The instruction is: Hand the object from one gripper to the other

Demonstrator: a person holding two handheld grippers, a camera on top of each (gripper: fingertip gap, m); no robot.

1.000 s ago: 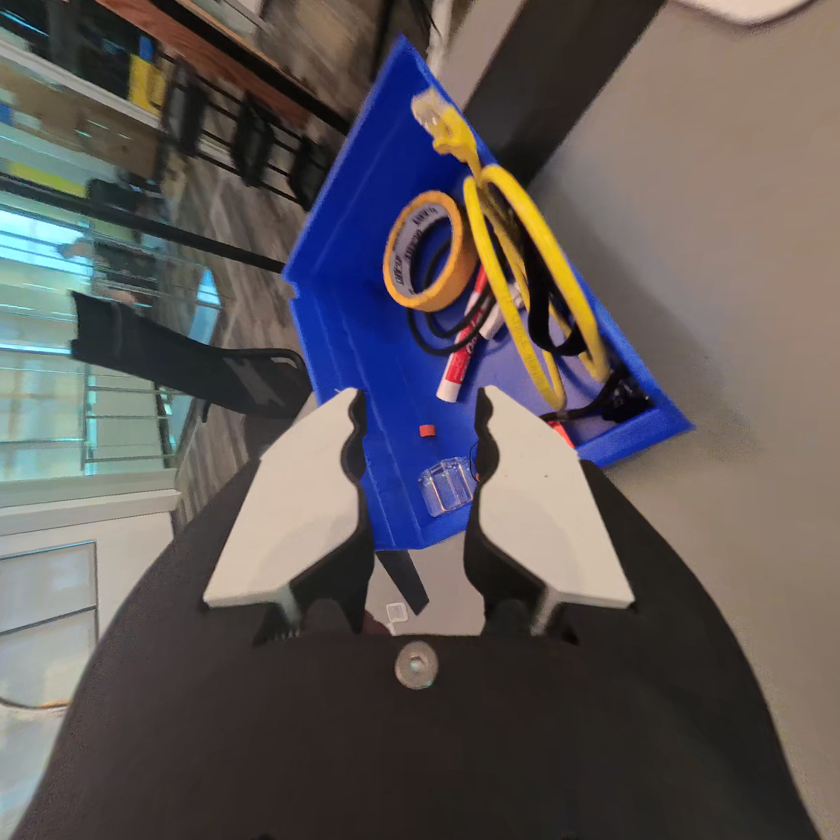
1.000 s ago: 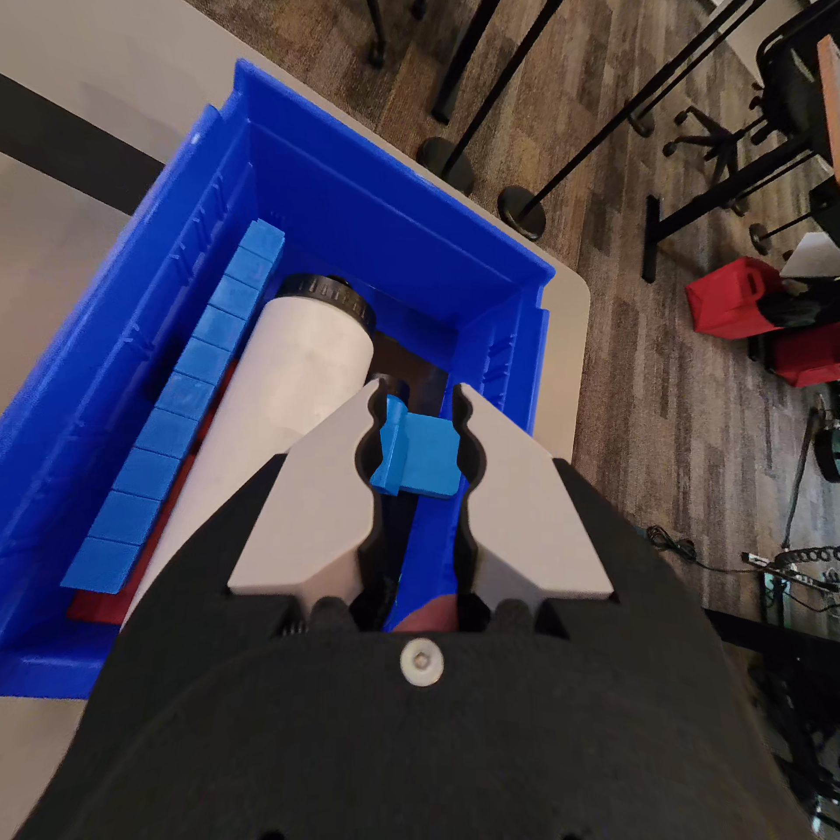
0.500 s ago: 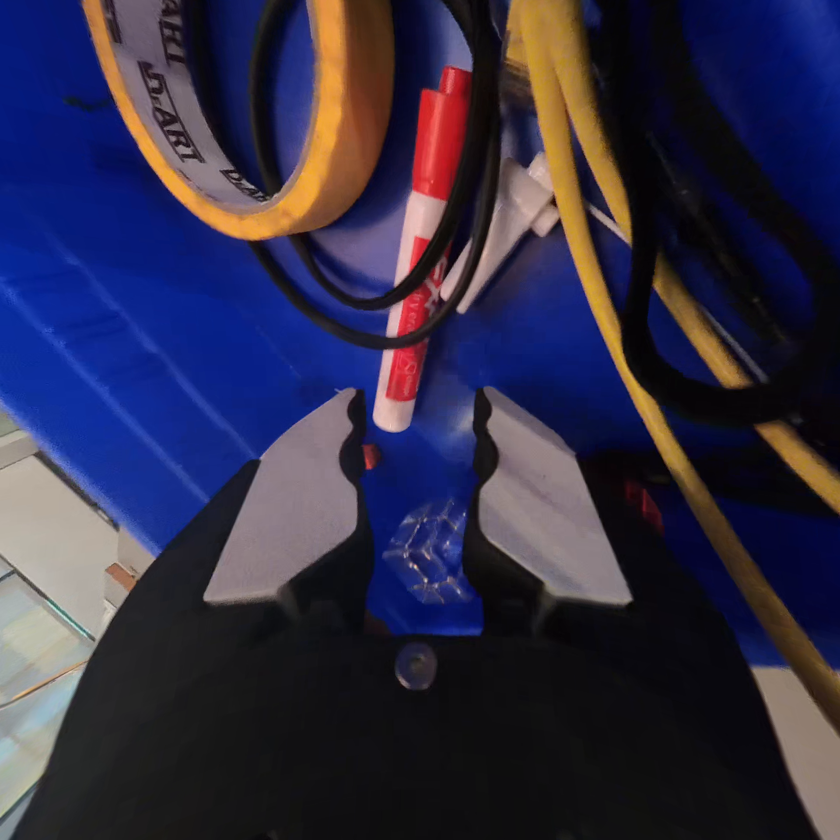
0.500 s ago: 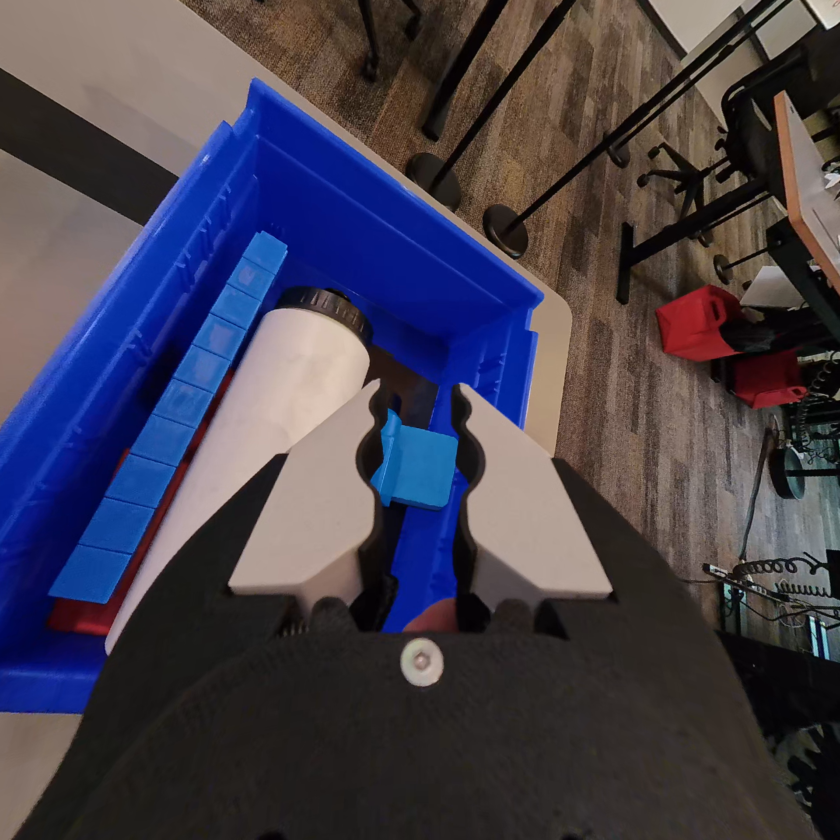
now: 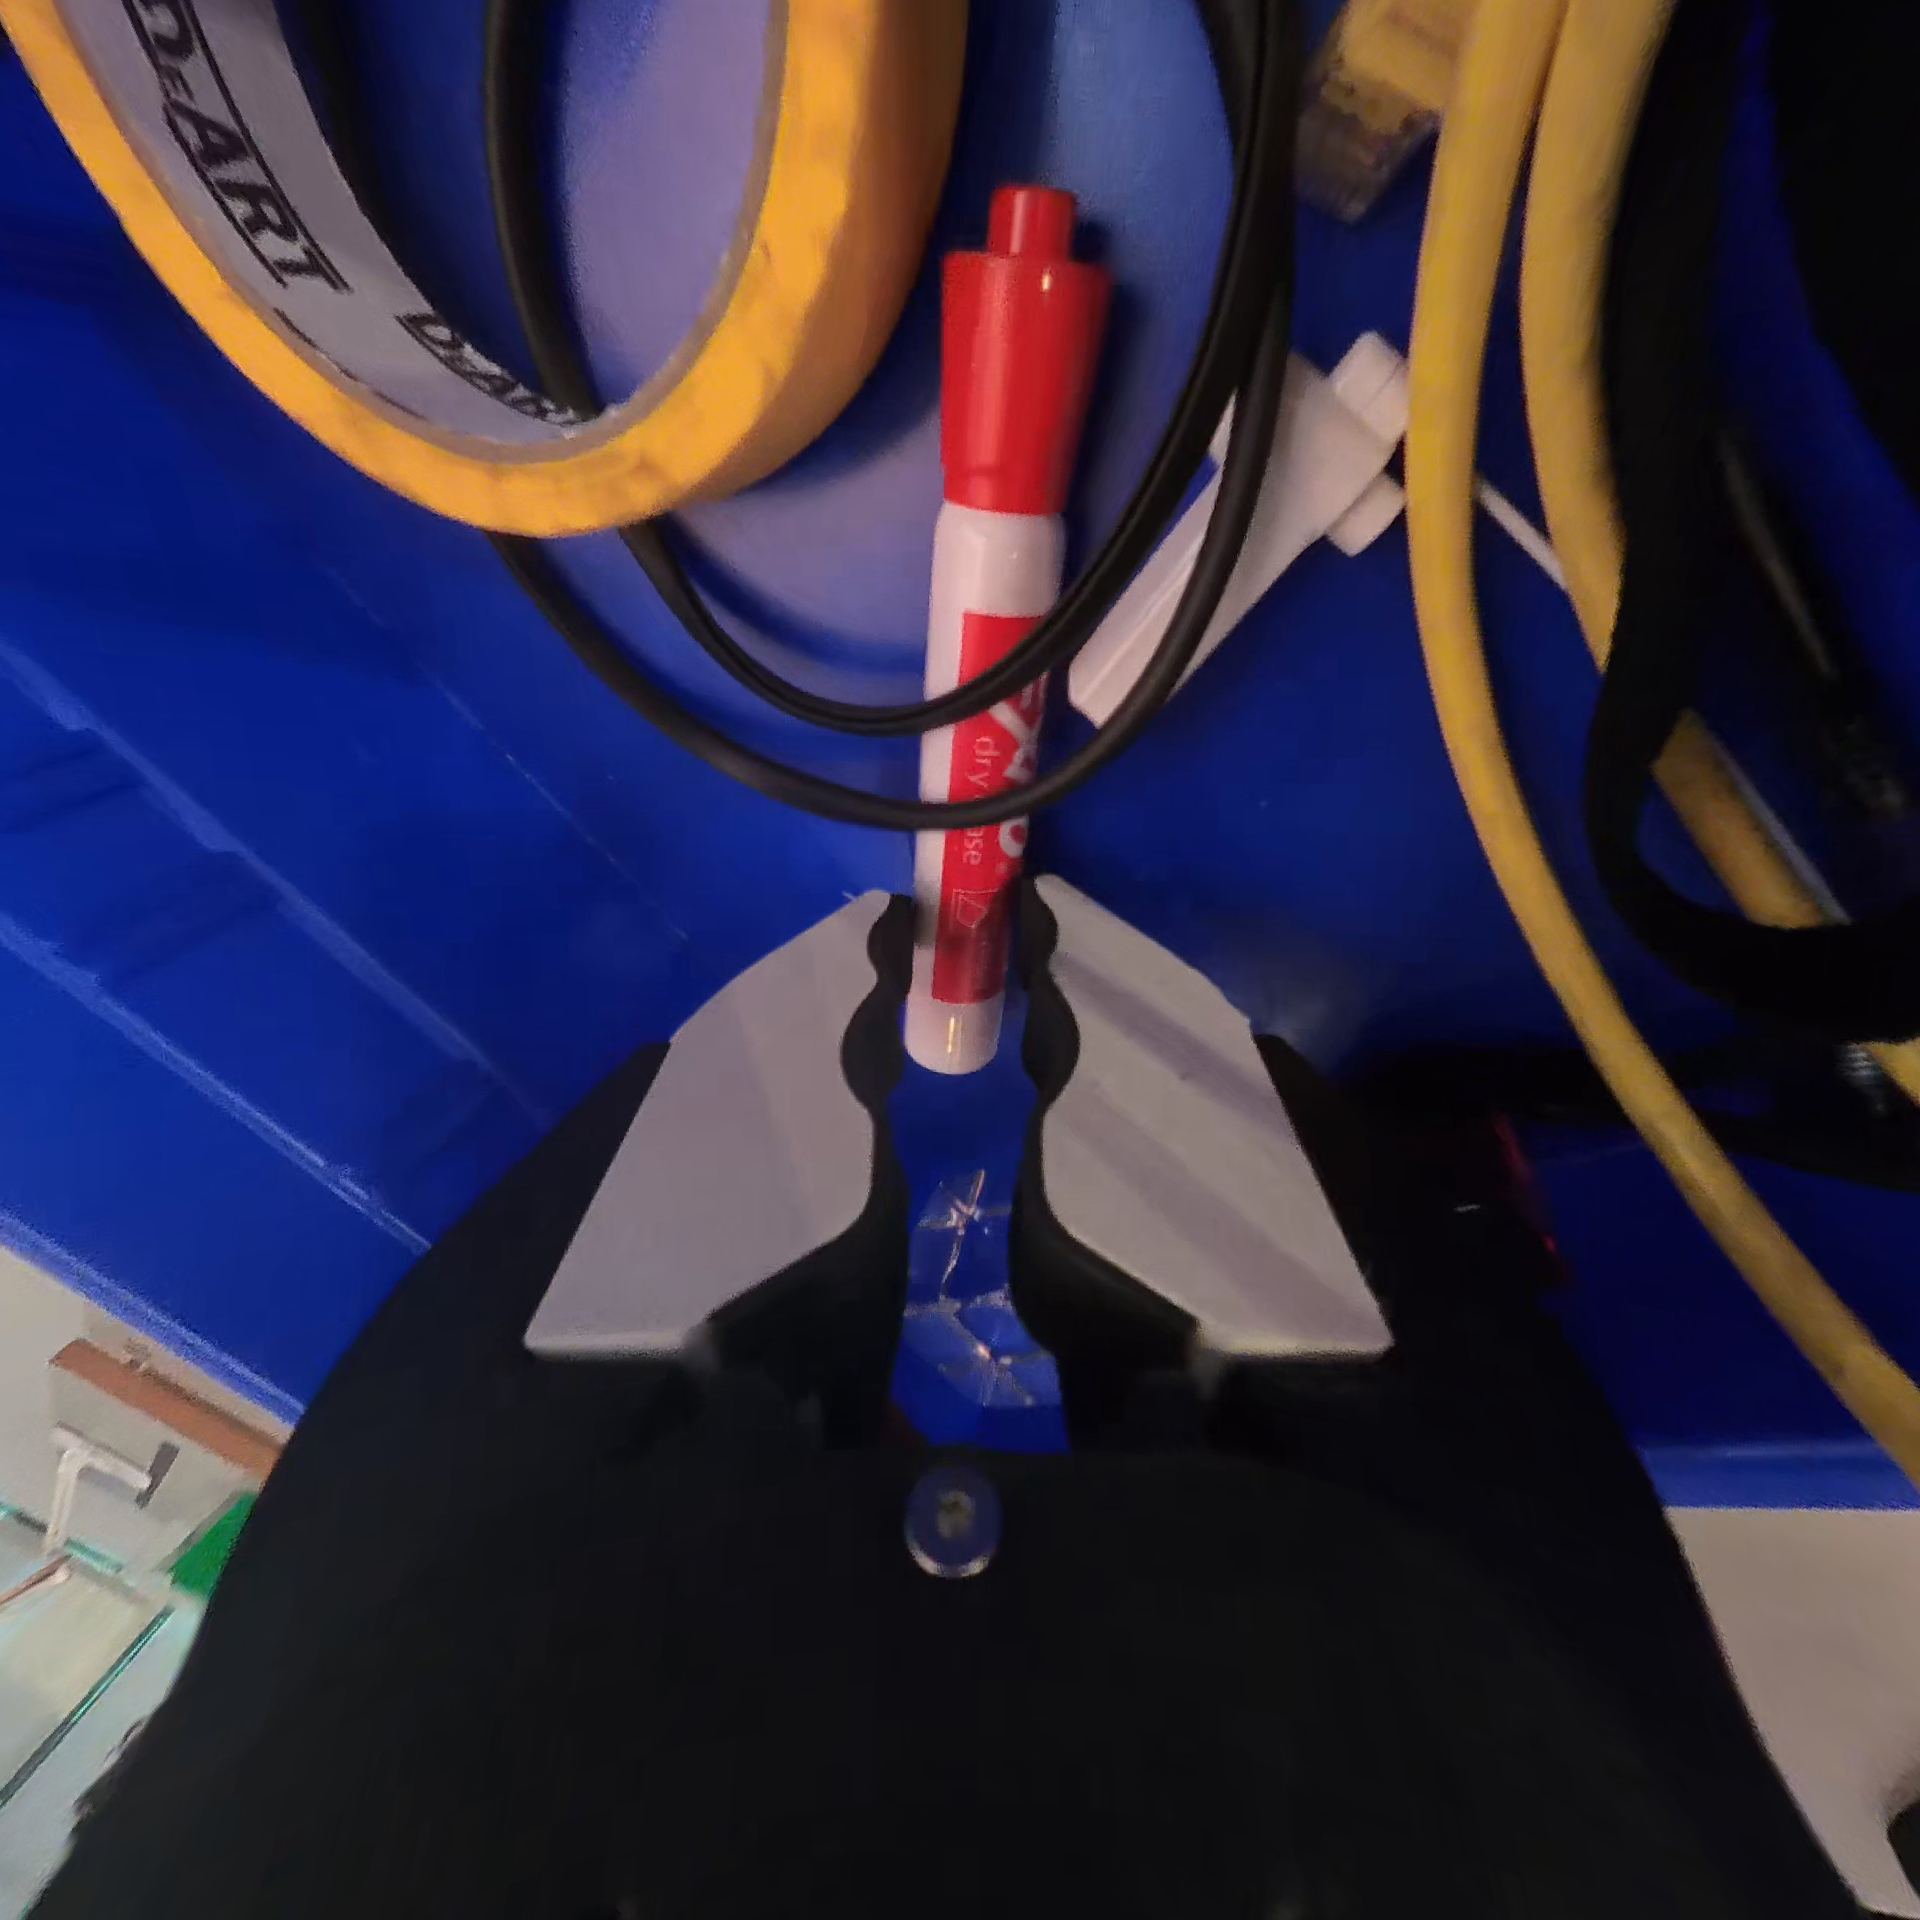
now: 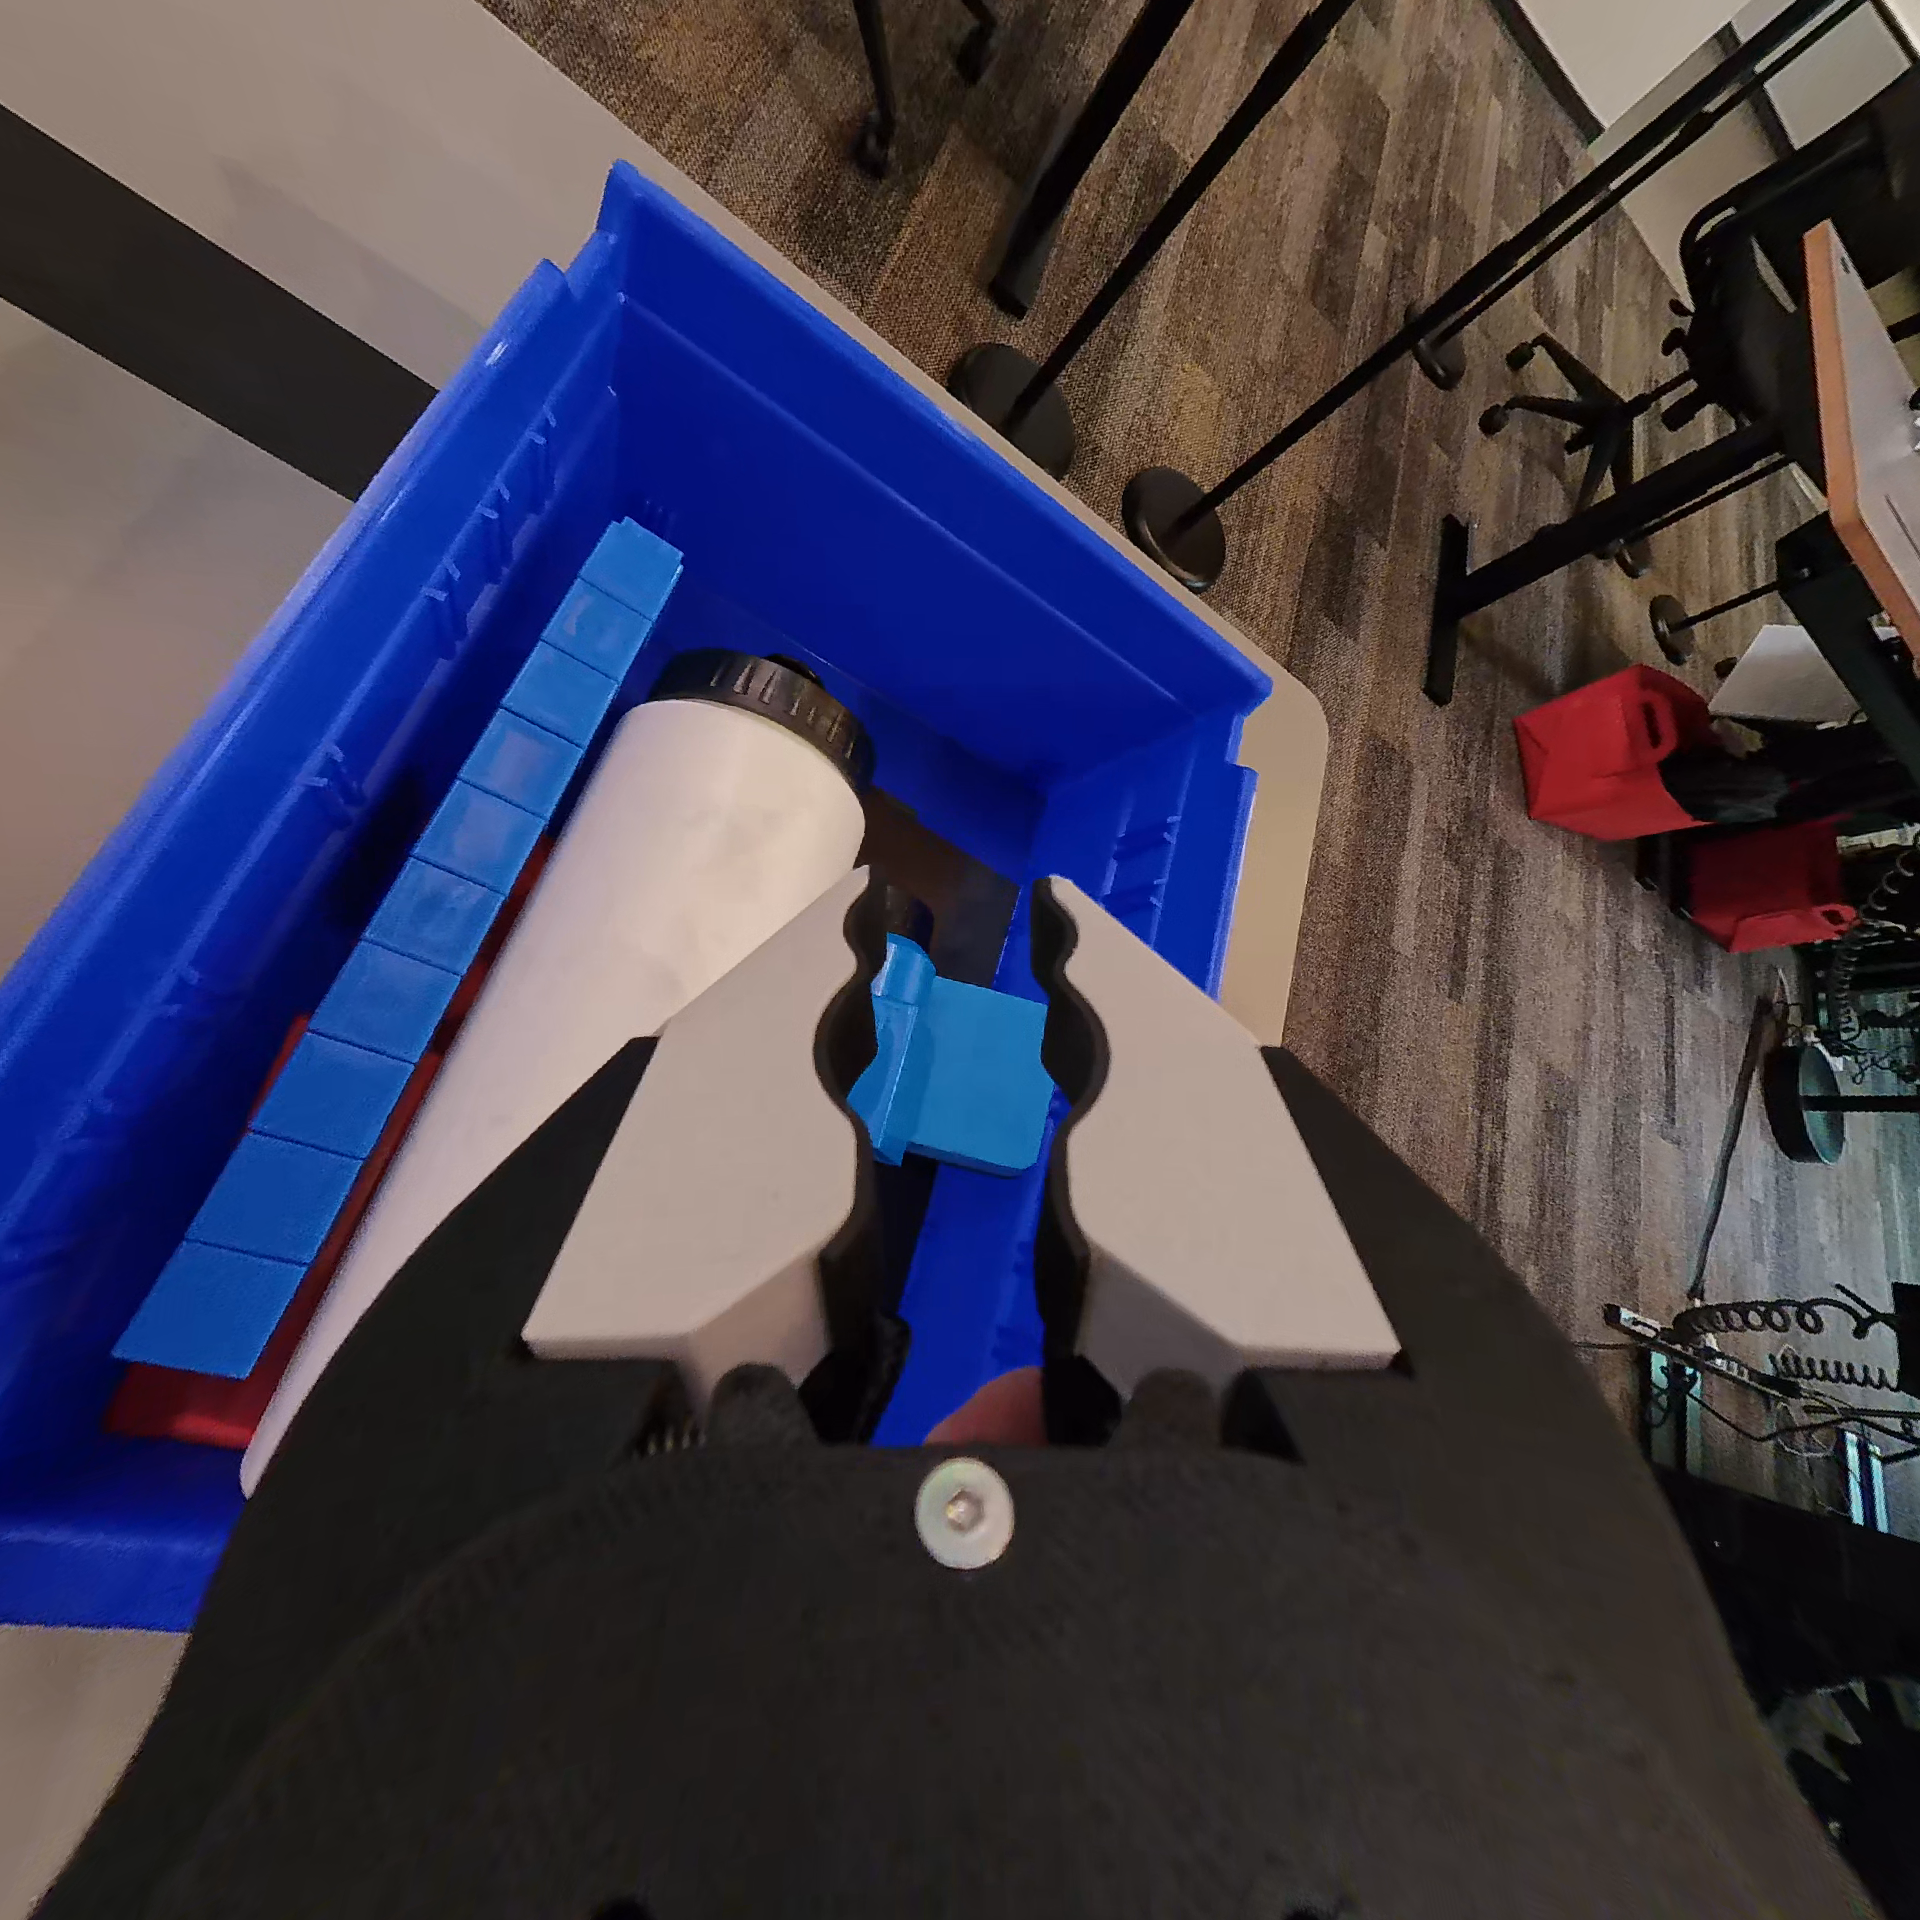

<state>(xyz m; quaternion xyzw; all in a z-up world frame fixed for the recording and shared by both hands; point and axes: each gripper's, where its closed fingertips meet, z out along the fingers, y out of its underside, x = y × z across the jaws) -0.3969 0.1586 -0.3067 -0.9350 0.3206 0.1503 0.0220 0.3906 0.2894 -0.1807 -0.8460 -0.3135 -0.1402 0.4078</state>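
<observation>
The red-and-white dry-erase marker [image 5: 987,665] lies in the blue bin [image 5: 312,831] straight ahead of my left gripper [image 5: 961,914], its butt end between the narrowed jaws, though I cannot tell whether they clamp it. Two black cable loops [image 5: 831,717] cross its barrel; a yellow tape roll [image 5: 582,457] sits ahead-left, yellow cables [image 5: 1496,727] to the right. My right gripper [image 6: 951,914], jaws parted, holds nothing above a second blue bin [image 6: 831,457], a small blue block [image 6: 956,1081] between its fingers and a white bottle [image 6: 644,935] to the left.
</observation>
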